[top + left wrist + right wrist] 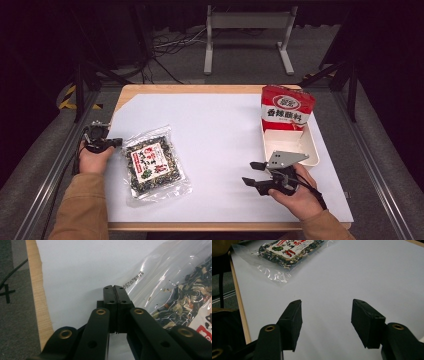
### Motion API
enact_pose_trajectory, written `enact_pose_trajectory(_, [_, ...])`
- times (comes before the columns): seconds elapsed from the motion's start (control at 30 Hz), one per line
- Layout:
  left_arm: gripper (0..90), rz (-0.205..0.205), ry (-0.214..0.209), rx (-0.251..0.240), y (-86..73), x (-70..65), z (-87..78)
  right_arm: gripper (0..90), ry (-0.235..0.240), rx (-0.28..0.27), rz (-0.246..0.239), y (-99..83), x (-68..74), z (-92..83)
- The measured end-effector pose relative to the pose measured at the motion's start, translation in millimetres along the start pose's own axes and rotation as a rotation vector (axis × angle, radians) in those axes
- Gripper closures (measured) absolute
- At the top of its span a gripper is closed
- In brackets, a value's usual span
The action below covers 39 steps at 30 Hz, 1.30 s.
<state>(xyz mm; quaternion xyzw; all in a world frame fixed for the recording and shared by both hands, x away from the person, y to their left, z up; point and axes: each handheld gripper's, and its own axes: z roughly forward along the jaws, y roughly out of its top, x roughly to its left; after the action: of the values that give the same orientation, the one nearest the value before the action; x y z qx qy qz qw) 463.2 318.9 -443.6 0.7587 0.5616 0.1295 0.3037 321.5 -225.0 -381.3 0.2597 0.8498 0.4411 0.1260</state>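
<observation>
Two grippers sit at the near edge of the table (pixel 220 95). The left gripper (pixel 118 142) is clenched, its jaws pressed flat together with nothing visibly between them, tips just beside the clear sealed edge of the snack bag (pixel 154 164). That bag lies flat on the white sheet, immediately to this gripper's right, its long axis running from near-right to far-left, so the left hand is much the nearer one; the coming move likely needs the jaws reopened and slid onto the bag's rim. The right gripper (pixel 252 172) rests released, jaws wide apart over bare sheet, pointing toward the bag but well apart from it. Farther right stands a white tray (pixel 314 150) with a red packet (pixel 287 108) upright at its far end. Nothing blocks the way.
</observation>
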Motion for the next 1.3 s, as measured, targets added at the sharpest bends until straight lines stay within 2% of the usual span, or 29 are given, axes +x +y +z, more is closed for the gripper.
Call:
enact_pose_trajectory(0.13, [90.0, 0.014, 0.003, 0.001, 0.6, -2.2, -3.2, 44.0, -0.006, -0.011, 0.006, -0.9, -1.0, -0.8])
enact_pose_trajectory(0.27, [90.0, -0.011, -0.038, -0.047, 2.3, -2.4, -15.5, 47.4, 0.003, -0.019, 0.008, -1.0, -1.1, 0.7])
enact_pose_trajectory(0.33, [90.0, -0.013, -0.05, -0.065, 3.3, -3.6, -21.6, 47.6, 0.008, -0.03, 0.007, 0.2, -0.9, 1.3])
enact_pose_trajectory(0.4, [90.0, -0.013, -0.084, -0.099, 5.2, -5.9, -32.1, 48.2, 0.011, -0.036, 0.007, 1.8, -0.7, 1.7])
enact_pose_trajectory(0.47, [90.0, -0.011, -0.092, -0.126, 6.8, -9.4, -40.3, 47.4, 0.018, -0.043, 0.009, 4.5, -0.5, 2.9])
enact_pose_trajectory(0.57, [90.0, 0.01, -0.105, -0.176, 10.1, -17.0, -55.4, 46.5, 0.02, -0.051, -0.003, 9.7, 0.4, 5.6])
enact_pose_trajectory(0.6, [90.0, 0.015, -0.11, -0.195, 11.3, -19.9, -60.4, 46.5, 0.032, -0.045, 0.007, 12.6, 1.1, 7.5])
enact_pose_trajectory(0.63, [90.0, 0.033, -0.12, -0.215, 13.1, -23.2, -66.6, 46.3, 0.037, -0.042, 0.002, 15.2, 1.1, 9.3])
enact_pose_trajectory(0.77, [90.0, 0.06, -0.137, -0.279, 17.0, -36.1, -85.5, 44.6, 0.058, -0.028, -0.005, 28.5, 1.6, 18.9])
enact_pose_trajectory(0.93, [90.0, 0.128, -0.151, -0.362, 19.9, -51.8, -107.8, 43.6, 0.08, -0.025, -0.023, 43.7, 3.1, 30.7])
enact_pose_trajectory(1.07, [90.0, 0.175, -0.173, -0.402, 21.5, -61.3, -120.5, 40.3, 0.1, -0.035, -0.019, 53.6, 1.5, 39.3])
enact_pose_trajectory(1.3, [90.0, 0.195, -0.254, -0.467, 21.8, -69.8, -138.8, 37.3, 0.123, -0.037, -0.014, 70.1, 0.3, 54.9])
